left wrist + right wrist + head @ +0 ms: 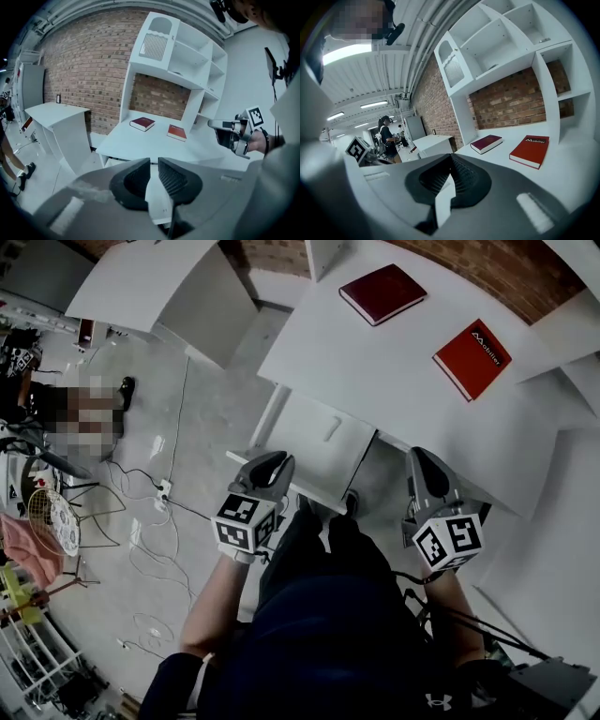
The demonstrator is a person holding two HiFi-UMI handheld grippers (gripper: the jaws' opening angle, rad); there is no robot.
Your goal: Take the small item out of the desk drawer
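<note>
Drawer detail comes from the head view: the desk drawer (pixel 323 435), a flat white front with a small bar handle, sits closed under the edge of the desk (pixel 394 390) at frame centre. With the front shut, the small item shows in no view. The same view looks down on the left gripper (pixel 272 463) and right gripper (pixel 422 460), held apart on either side of the drawer and touching nothing. It also takes in the pale floor (pixel 206 409) with thin cables (pixel 141 521) trailing at the left.

The gripper views add the upright things. A white hutch (pixel 178 51) of open square shelves rises above the smooth matte desk top, backed by a rough brick wall (pixel 84 70).

Both books lie flat on the desk, well apart: a maroon book (pixel 382 293) with a plain cover and a red book (pixel 472 358) with white lettering.

Each gripper view shows ribbed dark pads in a grey rounded shell. The left pair is closed with only a sliver between the tips. The right pair meets at the tips. Neither has anything between its jaws.

Only the right gripper view catches a person (pixel 386 138) far off at the left.
</note>
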